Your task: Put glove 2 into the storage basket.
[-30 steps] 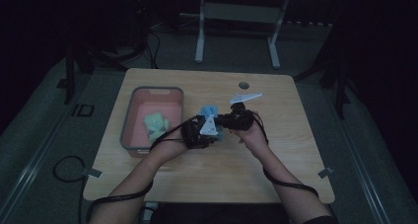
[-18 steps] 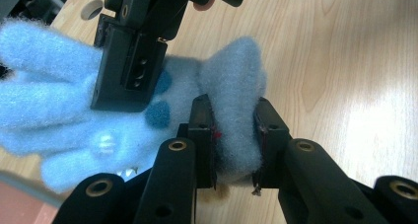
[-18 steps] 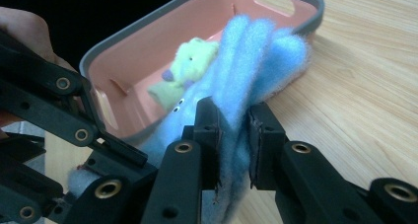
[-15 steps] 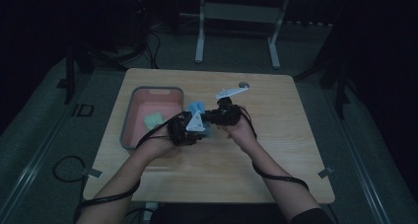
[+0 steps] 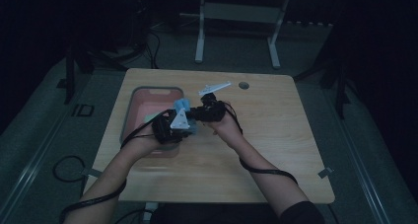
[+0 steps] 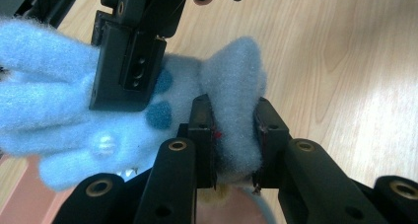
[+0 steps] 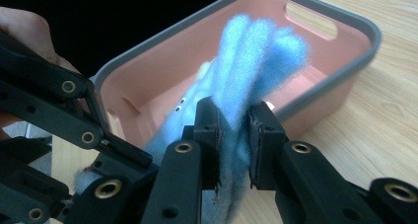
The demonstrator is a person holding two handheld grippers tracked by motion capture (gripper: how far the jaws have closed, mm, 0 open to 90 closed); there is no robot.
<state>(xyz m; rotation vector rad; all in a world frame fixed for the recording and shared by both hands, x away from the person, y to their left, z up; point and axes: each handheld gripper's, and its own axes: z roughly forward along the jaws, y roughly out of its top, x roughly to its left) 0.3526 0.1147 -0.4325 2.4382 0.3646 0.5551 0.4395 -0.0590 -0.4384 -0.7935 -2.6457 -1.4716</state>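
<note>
Wooden table [image 5: 276, 150] bears pink bin [image 5: 148, 93] (blue glove [image 7: 256, 51] gripped beside it).

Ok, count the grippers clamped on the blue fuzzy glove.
2: the left gripper pinches one end, and the right gripper pinches the fingers of the blue fuzzy glove, beside the pink bin.

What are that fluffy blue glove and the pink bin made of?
The blue glove looks like soft fleece or plush knit: its surface is fuzzy and matted. The pink bin looks like smooth moulded plastic with a matte finish, a grey rim and a cut-out handle.
</note>
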